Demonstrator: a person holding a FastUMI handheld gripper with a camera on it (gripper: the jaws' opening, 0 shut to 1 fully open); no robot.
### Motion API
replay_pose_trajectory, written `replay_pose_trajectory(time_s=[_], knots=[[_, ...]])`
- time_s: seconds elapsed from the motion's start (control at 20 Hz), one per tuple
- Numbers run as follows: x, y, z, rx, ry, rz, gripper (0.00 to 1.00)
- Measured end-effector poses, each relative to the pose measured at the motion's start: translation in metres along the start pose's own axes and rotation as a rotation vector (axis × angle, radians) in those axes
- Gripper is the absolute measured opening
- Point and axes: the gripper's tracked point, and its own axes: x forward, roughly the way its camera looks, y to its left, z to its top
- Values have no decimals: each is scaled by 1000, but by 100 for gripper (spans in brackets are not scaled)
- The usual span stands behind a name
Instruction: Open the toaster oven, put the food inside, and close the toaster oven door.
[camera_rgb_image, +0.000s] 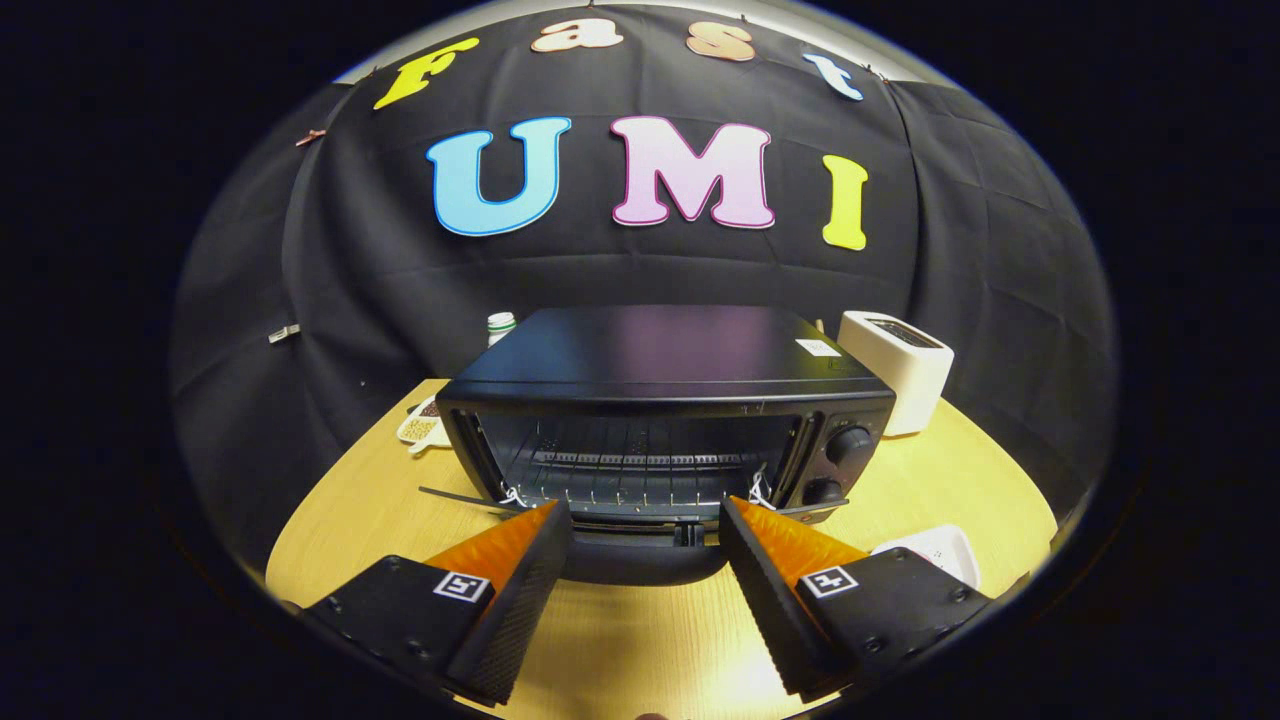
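**Toaster oven standing open just ahead of spread fingers**

One wooden table (930, 470) is carrying everything here. One black toaster oven (665, 400) is sitting at its middle, directly ahead of the gripper (645, 525), and its door (640, 555) is hanging folded down toward the fingers, with the door's rounded front edge lying between the two fingertips. The fingers are standing spread wide apart, pinching nothing. Inside the toaster oven one wire rack (630, 465) is showing. Two round knobs (848, 445) are sitting one above the other on the toaster oven's right panel. One white toaster (895, 370) is standing just to the right of the toaster oven, toward its back. One white object (935, 550) is lying right of the toaster oven, near the right finger; what it is cannot be told. One small bottle with a green cap band (501, 325) is peeking from behind the toaster oven's left rear corner. One patterned flat item (425, 425) is lying just left of the toaster oven.
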Motion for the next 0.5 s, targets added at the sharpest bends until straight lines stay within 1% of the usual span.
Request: replay_pose_trajectory(time_s=[0.25,0.5], knots=[[-13,0,-28,-24,45,-3,97],[-21,-3,-87,-61,199,-3,97]])
